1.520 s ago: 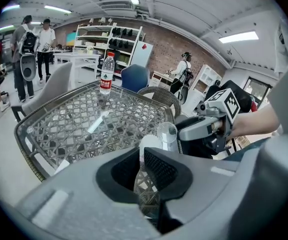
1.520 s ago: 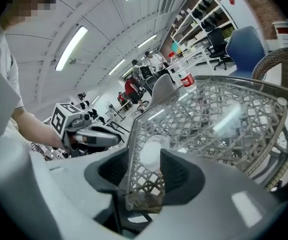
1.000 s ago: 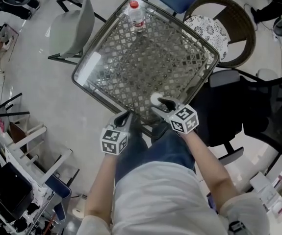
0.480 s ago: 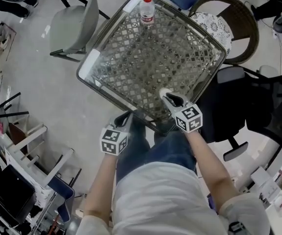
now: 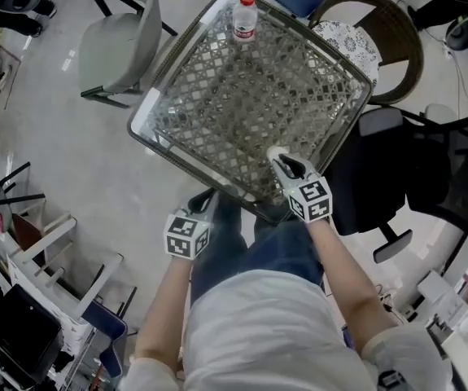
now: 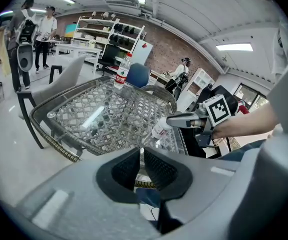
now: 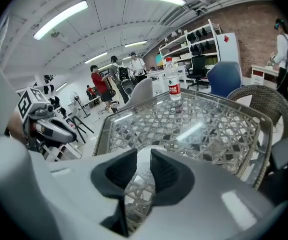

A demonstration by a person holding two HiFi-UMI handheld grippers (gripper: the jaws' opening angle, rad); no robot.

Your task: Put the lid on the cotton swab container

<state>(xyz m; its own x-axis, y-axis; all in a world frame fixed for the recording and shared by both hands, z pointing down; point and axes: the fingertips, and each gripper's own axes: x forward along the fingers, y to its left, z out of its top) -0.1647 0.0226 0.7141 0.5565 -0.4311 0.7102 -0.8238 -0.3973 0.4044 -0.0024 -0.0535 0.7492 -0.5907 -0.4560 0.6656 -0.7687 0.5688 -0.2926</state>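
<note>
The right gripper [image 5: 282, 163], just right of centre in the head view, is gripping the white cotton swab container [image 5: 273, 153] at the lower edge of the glass-topped wicker table [image 5: 217, 88]. Its jaws are opening slightly, with the container sitting between the pads and touching them. The left gripper [image 5: 204, 202], lower left of centre, is hanging just off the table's edge, its jaws nearly together on nothing. A water bottle [image 5: 244, 16] is standing at the frame's top.
</note>
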